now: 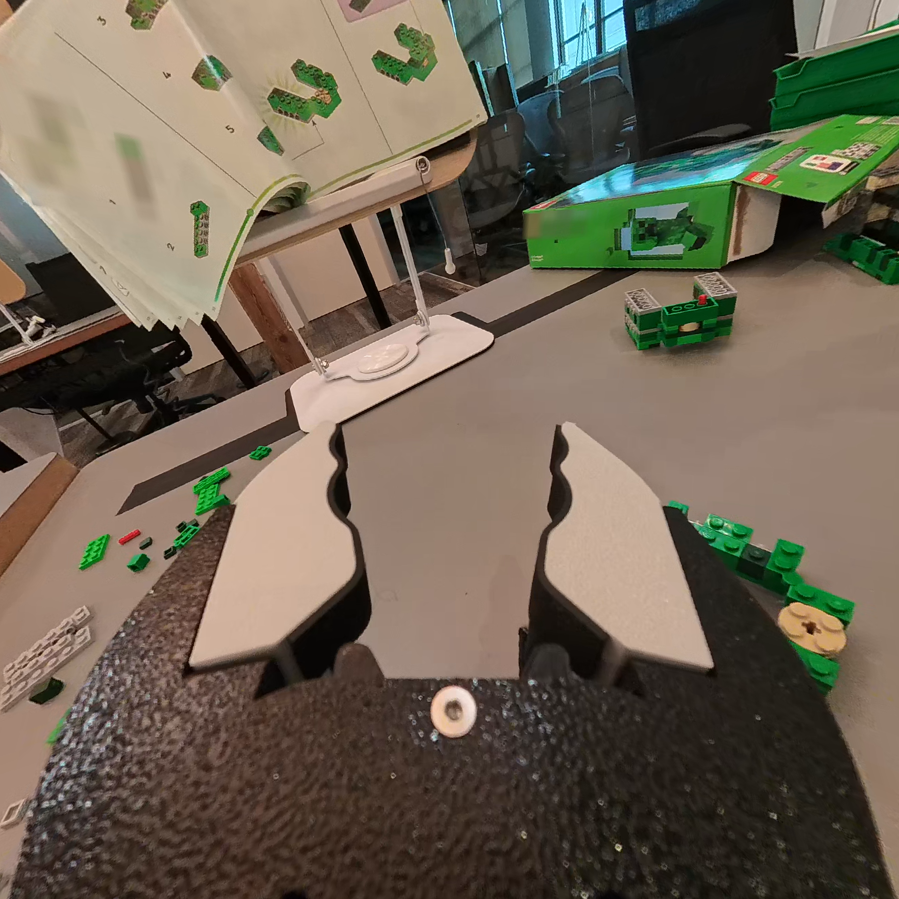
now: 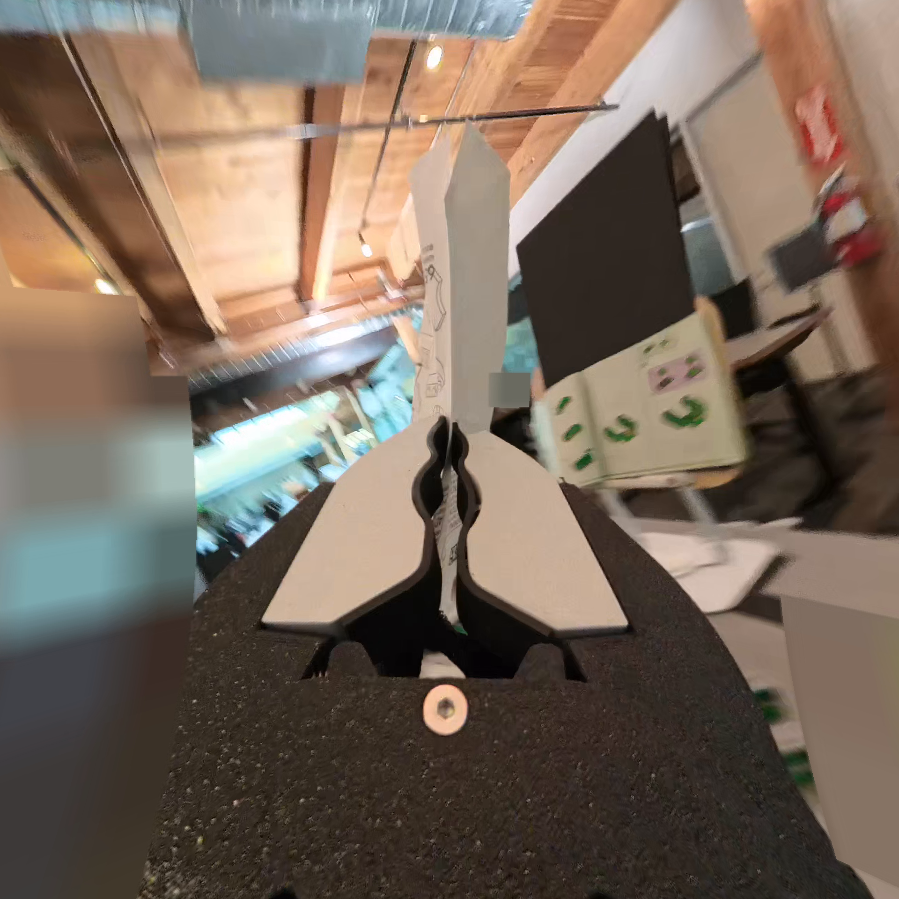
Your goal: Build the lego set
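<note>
Grey desk surface (image 1: pixel 559 413), open office behind with wood-beam ceiling. Near to far:

Left gripper (image 1: pixel 450 491) hovers low over bare desk, jaws wide apart, nothing between them.

Right gripper (image 2: pixel 451 433) is tilted up toward the ceiling, jaws clamped together on a white paper parts bag (image 2: pixel 462 253) that sticks out past the tips. Right wrist view is motion-blurred; can't tell whether the bag still has pieces in it.

Near right of the left gripper: partial green build (image 1: pixel 778 574) with a tan round piece (image 1: pixel 811 632) on it, touching the gripper's outer edge in that view. Near left: grey plates (image 1: pixel 46 652), then scattered loose green pieces (image 1: pixel 209 491) and one small red piece (image 1: pixel 129 536).

Mid right: finished green-and-grey sub-assembly (image 1: pixel 681 314). Mid centre: white stand base (image 1: pixel 389 369) holding the open instruction booklet (image 1: pixel 219 97) above. Far right: green box (image 1: pixel 656 228), lying open.

Risks as I read it:
- Bag swung around in the air: any pieces left inside could fly out and get lost off the desk edge.
- Thin paper in a pinch grip can slip or tear.
- Left gripper sits right against the green build; a sideways move could knock it or pop the tan piece off.
- Small loose parts near left are easily swept away.
</note>
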The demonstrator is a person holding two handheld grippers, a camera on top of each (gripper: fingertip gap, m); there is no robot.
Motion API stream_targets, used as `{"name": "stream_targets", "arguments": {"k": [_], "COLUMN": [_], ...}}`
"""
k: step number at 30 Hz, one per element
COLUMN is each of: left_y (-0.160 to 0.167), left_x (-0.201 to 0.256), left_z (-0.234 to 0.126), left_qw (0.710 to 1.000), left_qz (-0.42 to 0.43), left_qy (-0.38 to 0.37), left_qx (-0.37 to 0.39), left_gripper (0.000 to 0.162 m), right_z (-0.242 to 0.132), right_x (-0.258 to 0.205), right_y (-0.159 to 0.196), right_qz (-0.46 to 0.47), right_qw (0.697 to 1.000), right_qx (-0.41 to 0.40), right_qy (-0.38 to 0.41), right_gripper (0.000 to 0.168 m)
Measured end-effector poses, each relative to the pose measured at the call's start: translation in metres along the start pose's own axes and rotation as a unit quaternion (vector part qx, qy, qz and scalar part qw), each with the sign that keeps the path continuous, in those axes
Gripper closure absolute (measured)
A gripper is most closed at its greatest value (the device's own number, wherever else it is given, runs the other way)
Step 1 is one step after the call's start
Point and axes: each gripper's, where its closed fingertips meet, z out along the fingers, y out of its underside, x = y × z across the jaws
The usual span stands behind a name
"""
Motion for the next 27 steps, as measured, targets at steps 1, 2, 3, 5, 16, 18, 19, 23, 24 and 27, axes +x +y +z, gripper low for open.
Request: {"name": "stream_targets", "arguments": {"k": [1,2,3,5,16,18,19,23,24,27], "left_y": [0.0,0.0,-0.001,-0.004,-0.203,-0.23,-0.239,-0.264,-0.27,-0.274], "left_x": [0.001,0.002,0.003,0.007,0.134,0.135,0.13,0.114,0.111,0.11], "left_z": [0.0,0.001,0.001,0.0,-0.045,-0.039,-0.033,-0.03,-0.035,-0.038], "left_qw": [1.0,1.0,1.0,1.0,0.935,0.908,0.898,0.841,0.822,0.817], "left_qz": [0.001,0.004,0.008,0.017,-0.12,-0.201,-0.237,-0.333,-0.347,-0.329], "left_qy": [0.001,0.003,0.005,0.008,0.288,0.327,0.33,0.367,0.385,0.395], "left_qx": [0.0,0.0,0.001,0.005,0.17,0.169,0.167,0.216,0.238,0.262], "left_gripper": [0.082,0.082,0.082,0.082,0.114,0.106,0.105,0.116,0.124,0.155], "right_z": [0.001,0.002,0.003,0.005,0.03,0.037,0.039,0.041,0.042,0.044], "right_x": [0.003,0.007,0.01,0.018,0.023,0.017,0.014,0.011,0.011,0.008], "right_y": [-0.001,0.0,0.001,0.009,0.036,0.042,0.044,0.049,0.051,0.055], "right_qz": [0.072,0.131,0.171,0.226,0.318,0.329,0.334,0.344,0.343,0.352], "right_qw": [0.997,0.991,0.984,0.973,0.938,0.932,0.929,0.924,0.925,0.921], "right_qx": [0.014,0.027,0.037,0.049,0.126,0.128,0.131,0.138,0.136,0.125], "right_qy": [-0.006,-0.01,-0.015,-0.02,-0.065,-0.079,-0.087,-0.094,-0.093,-0.107], "right_gripper": [0.168,0.168,0.168,0.168,0.168,0.168,0.168,0.168,0.168,0.168]}}
